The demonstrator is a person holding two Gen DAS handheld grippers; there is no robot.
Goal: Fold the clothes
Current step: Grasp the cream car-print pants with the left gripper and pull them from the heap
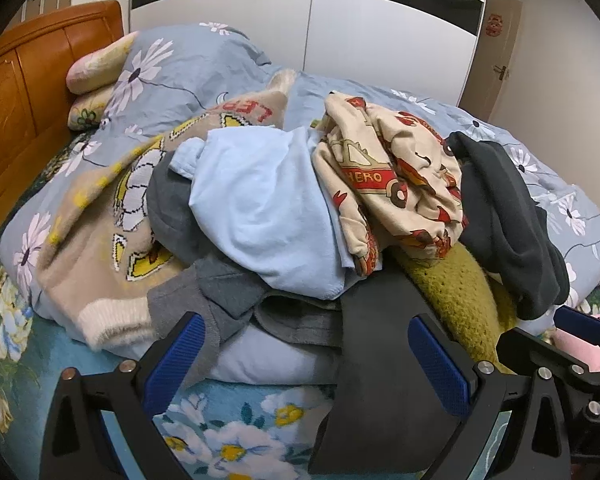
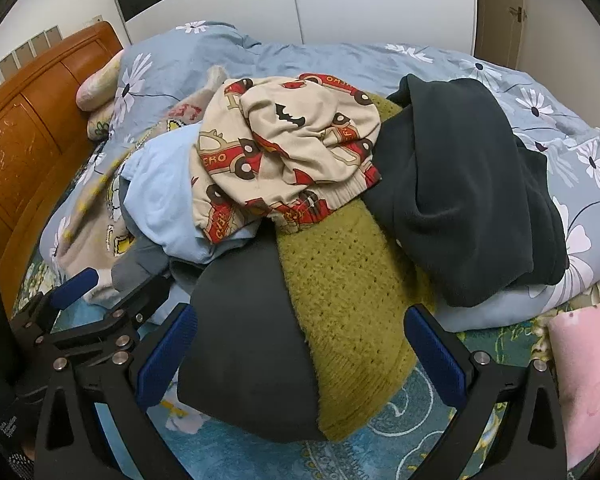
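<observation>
Two grippers, left [image 1: 308,364] and right [image 2: 300,354], jaws wide apart, before one pile of seven garments [image 2: 288,152].

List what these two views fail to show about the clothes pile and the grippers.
- Grey garment: left wrist view, mostly buried under the light blue garment.
- Olive knit: right wrist view, upper part under the fire-truck print garment; its type is unclear.
- Left gripper and right gripper: both open; whether the fingers touch cloth is unclear.
</observation>
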